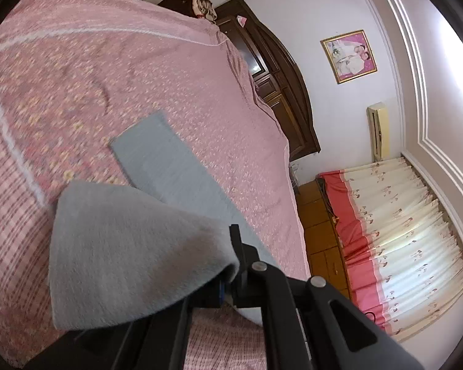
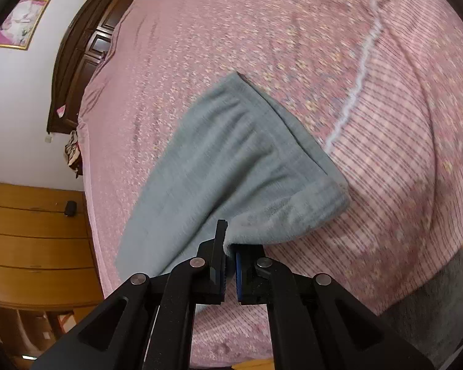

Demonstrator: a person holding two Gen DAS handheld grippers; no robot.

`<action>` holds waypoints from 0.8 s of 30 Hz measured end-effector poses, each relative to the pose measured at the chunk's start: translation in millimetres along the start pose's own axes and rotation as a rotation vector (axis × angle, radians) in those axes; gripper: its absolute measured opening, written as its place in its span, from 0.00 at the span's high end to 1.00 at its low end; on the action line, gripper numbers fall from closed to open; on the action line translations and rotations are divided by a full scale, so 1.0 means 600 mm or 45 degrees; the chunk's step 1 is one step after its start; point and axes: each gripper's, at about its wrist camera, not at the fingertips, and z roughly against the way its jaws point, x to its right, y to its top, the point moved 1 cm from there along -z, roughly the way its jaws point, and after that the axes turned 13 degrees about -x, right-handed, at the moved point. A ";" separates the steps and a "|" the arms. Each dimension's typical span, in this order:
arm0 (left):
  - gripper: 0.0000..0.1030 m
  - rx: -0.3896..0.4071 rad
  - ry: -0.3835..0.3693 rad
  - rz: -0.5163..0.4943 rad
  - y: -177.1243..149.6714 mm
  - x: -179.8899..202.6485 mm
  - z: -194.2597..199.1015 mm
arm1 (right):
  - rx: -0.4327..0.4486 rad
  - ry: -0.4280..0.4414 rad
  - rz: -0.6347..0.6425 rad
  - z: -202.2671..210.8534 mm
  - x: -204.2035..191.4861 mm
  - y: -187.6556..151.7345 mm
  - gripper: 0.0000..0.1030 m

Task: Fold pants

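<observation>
Left black two-finger gripper [image 1: 233, 265] clamped on an edge of the soft grey-blue fleece pants [image 1: 132, 246], cloth draped over the fingers and lifted off the pink floral quilted bedspread [image 1: 139, 71]. One leg trailing forward, flat on the bedspread. Right black two-finger gripper [image 2: 230, 256] pinching another edge of the same pants, blue pads [image 2: 239, 277] nearly together on the fabric, waistband end hanging just ahead, the rest sloping away onto the bedspread.

Grey pants [image 1: 132, 246] drape over and hide the left gripper's [image 1: 231, 280] fingers; bedspread [image 2: 370, 123] pattern is motion-blurred; framed picture [image 1: 348, 57] too small to read.
</observation>
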 end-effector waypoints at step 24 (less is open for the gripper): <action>0.98 -0.096 0.202 0.117 0.192 0.006 -0.225 | -0.032 -0.004 -0.019 -0.163 -0.102 0.240 0.94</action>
